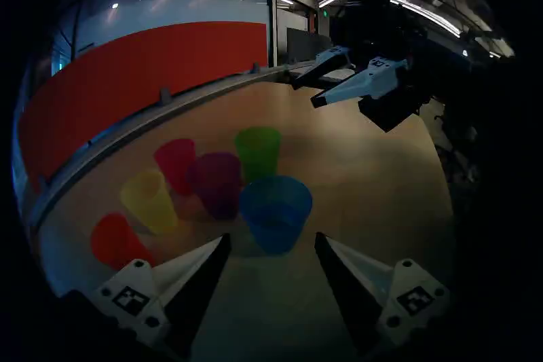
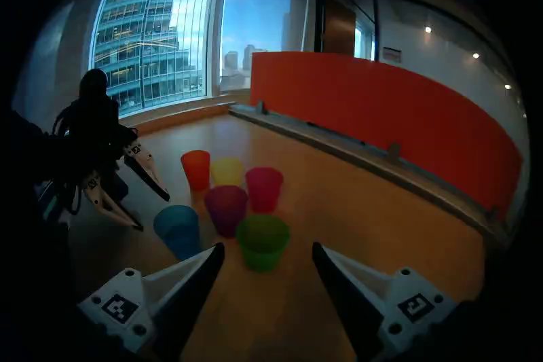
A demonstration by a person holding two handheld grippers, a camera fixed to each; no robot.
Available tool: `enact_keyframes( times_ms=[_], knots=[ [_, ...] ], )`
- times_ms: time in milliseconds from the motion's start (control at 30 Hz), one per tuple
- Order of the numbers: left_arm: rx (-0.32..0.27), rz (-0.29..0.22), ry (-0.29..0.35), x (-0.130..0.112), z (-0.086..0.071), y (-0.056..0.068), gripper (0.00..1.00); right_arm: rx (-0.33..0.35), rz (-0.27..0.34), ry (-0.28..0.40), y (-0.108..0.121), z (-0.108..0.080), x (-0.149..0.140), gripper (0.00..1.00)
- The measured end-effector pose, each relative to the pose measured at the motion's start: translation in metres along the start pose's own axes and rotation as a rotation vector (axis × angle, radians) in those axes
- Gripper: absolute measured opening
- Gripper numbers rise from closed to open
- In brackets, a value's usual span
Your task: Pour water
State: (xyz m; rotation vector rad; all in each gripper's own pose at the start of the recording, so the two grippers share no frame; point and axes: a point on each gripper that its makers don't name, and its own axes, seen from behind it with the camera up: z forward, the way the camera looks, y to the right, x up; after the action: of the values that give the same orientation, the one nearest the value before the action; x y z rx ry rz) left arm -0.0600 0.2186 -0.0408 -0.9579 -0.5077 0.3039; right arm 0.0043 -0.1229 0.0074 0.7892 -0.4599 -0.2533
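The left gripper (image 1: 271, 253) is held wide open and empty, pointed at the blue cup (image 1: 275, 212) just beside the purple cup (image 1: 217, 184). The right gripper (image 2: 268, 260) is spread wide and empty too, pointed at the green cup (image 2: 263, 240) beside that purple cup.

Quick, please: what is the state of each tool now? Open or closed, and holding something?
Left tool: open, holding nothing.
Right tool: open, holding nothing.

— What is on the wooden table (image 2: 366, 219)?
— Six cups, bunched together. In the right gripper view, the purple cup (image 2: 226, 209) is in the middle, with the green cup (image 2: 263, 241) at five o'clock, the blue cup (image 2: 178, 229) at eight, the red cup (image 2: 195, 168) at eleven, the yellow cup (image 2: 227, 172) at twelve and the pink cup (image 2: 264, 187) at two.
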Motion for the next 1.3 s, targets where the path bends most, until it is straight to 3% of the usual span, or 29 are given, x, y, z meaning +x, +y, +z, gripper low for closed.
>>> enact_keyframes(
  times_ms=[300,867,1300],
  knots=[
    [-0.005,-0.021,-0.036,-0.002,0.02,-0.002,0.92,0.013,-0.004,-0.009,0.0,0.009,-0.003,1.0],
    [-0.047,-0.049,-0.06,-0.001,0.045,0.005,0.92,0.025,0.009,-0.021,0.006,0.02,-0.011,1.0],
    [-0.058,-0.025,-0.072,0.002,0.057,0.006,0.92,0.037,0.014,-0.03,0.006,0.029,-0.016,1.0]
  ],
)
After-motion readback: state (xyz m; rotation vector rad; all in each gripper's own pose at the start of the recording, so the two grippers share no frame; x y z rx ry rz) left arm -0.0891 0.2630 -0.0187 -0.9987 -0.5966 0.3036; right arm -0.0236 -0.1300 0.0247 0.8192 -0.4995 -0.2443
